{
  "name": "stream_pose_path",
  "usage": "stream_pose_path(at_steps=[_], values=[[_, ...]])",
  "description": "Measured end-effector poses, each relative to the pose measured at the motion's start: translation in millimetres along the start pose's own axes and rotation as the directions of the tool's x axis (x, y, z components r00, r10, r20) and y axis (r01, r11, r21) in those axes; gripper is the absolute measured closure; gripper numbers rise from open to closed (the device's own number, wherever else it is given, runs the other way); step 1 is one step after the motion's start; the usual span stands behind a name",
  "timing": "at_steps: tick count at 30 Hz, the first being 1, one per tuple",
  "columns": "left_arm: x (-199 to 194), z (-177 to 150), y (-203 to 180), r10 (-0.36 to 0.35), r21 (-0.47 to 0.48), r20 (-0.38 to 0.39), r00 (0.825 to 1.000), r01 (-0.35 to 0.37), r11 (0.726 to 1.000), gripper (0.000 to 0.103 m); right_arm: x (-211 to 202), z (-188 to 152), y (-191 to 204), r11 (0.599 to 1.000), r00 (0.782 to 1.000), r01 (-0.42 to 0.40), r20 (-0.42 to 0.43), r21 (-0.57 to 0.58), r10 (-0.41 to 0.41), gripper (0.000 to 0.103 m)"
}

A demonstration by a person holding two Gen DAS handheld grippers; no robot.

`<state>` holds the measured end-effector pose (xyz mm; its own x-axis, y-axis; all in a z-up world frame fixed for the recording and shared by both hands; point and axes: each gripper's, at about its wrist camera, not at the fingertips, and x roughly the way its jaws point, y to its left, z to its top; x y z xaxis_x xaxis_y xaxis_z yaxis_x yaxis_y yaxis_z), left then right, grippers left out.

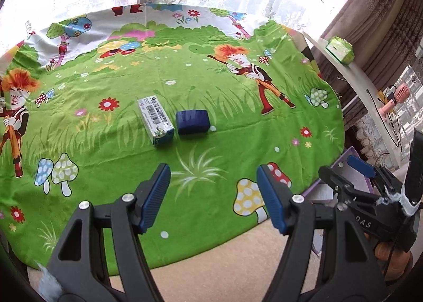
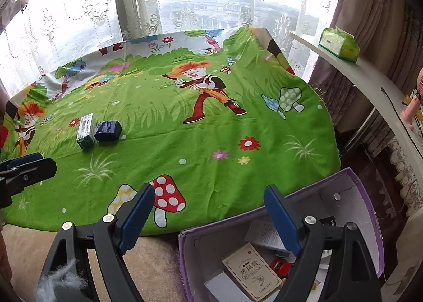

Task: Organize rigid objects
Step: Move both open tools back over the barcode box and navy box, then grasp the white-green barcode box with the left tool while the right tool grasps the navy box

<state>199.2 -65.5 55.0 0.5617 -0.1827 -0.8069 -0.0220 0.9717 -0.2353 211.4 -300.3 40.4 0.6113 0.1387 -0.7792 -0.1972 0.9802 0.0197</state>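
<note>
Boxes, two of them, lay side by side on the green cartoon-printed cloth [image 1: 164, 69] covering the tabletop: a white-and-teal carton [image 1: 155, 120] and, just beside it on its right, a dark blue box [image 1: 193, 122], very close, though we could not tell whether they touched. We held our left claw [image 1: 213, 197] above the near edge of the tabletop with its jaws apart and nothing between them; both boxes sat ahead of it, well beyond the blue pads [image 1: 156, 196]. Our right claw [image 2: 208, 218] likewise stood open and empty, far to the right of the two boxes, hanging over the near corner of the cloth and a purple-trimmed cardboard bin [image 2: 364, 196] below the tabletop's edge. Inside that bin we counted one tan carton with printed characters [image 2: 251, 273], one small red item [image 2: 281, 266], a white leaflet or carton [image 2: 264, 233] and other pieces too hidden to name. One green tissue pack [image 2: 339, 44] rested on the white shelf [image 2: 370, 77] at the right.
</note>
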Motion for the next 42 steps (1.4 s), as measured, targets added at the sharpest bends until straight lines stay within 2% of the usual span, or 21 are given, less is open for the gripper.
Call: stream_pose_path(at_steps=[7,14,20,28,30,33,38,42], values=[[27.3,29.7,42.2,0.044,-0.108,-0.012,0.999,-0.045,0.993,0.04,27.3,25.7,29.5,0.998,0.999,-0.042,-0.008,-0.038,0.042,0.018],[67.0,49.7,77.4,0.059,-0.24,-0.061,0.996,-0.072,0.968,0.048,50.1,41.7,53.8,0.995,0.997,-0.081,-0.023,-0.056,0.079,0.018],[93.4,55.6,83.7,0.077,-0.271,-0.101,0.992,-0.102,0.957,0.048,60.4,49.6,74.3,0.99,0.994,-0.111,-0.032,-0.084,0.109,0.018],[119.4,53.4,81.2,0.101,-0.239,-0.161,0.982,-0.138,0.961,0.048,72.2,52.6,95.3,0.985,0.991,-0.128,-0.048,-0.116,0.123,0.018],[119.1,50.4,80.3,0.131,-0.207,-0.155,0.979,-0.162,0.965,0.057,75.4,51.9,99.6,0.984,0.991,-0.13,-0.057,-0.122,0.124,0.018],[113.7,45.8,85.6,0.114,-0.214,-0.158,0.981,-0.147,0.966,0.061,80.1,50.7,105.3,0.983,0.991,-0.128,-0.063,-0.133,0.121,0.018],[94.8,26.6,106.3,0.095,-0.242,-0.136,0.986,-0.126,0.962,0.061,89.9,50.4,115.5,0.982,0.99,-0.129,-0.08,-0.14,0.119,0.018],[78.0,8.8,120.1,0.108,-0.273,-0.126,0.986,-0.139,0.952,0.061,97.9,53.9,126.5,0.981,0.986,-0.149,-0.086,-0.124,0.139,0.018]])
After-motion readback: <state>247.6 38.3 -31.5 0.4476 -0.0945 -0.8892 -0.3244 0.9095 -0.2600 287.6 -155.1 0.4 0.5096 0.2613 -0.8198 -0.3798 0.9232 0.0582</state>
